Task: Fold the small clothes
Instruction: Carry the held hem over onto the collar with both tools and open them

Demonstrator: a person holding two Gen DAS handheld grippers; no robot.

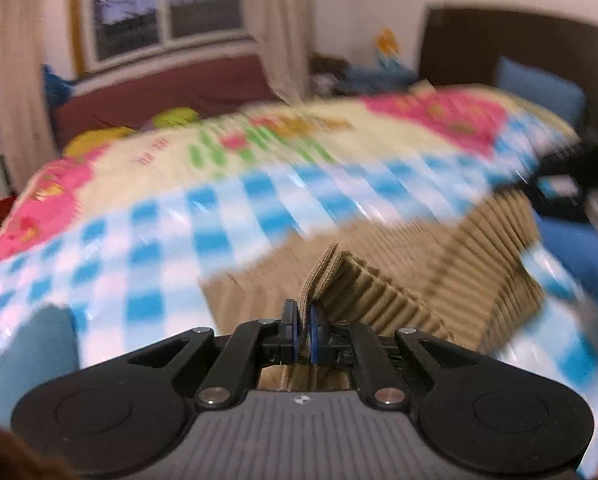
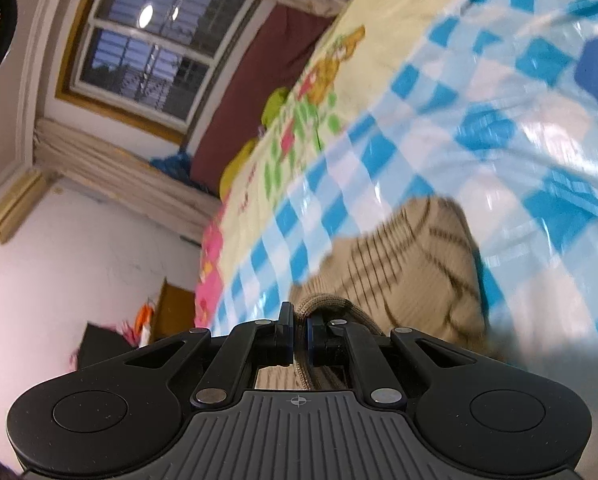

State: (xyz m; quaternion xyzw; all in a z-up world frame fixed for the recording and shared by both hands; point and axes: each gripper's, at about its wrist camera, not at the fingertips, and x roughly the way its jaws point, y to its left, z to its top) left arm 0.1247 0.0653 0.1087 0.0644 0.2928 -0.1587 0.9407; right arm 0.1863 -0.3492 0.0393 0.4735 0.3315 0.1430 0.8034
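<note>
Both grippers are committed, and the fold is judged to be only at its opening stage. In the left wrist view the left gripper [image 1: 304, 322] is clamped tight on a doubled edge of the tan ribbed garment [image 1: 439, 256], a small fold of knit standing up above the pads; the rest of the cloth is seen trailing away to the right over the checked bed cover [image 1: 147, 240], all of it smeared by motion blur. In the right wrist view the right gripper [image 2: 299, 330] is likewise pinched narrow on a thick rolled hem of the same garment [image 2: 411, 264], whose body is spread beyond the jaws on the cover [image 2: 419, 128], dark lines showing across its knit. So the piece is gripped at two points and partly raised from the bed, but no neat finished fold can be made out, and its outline is too blurred to tell how it lies. What is left, by this reading: the edge to be carried over, laid flat, and released. Blue cloth [image 1: 571, 248] is glimpsed at the right, perhaps another piece awaiting its turn.
</note>
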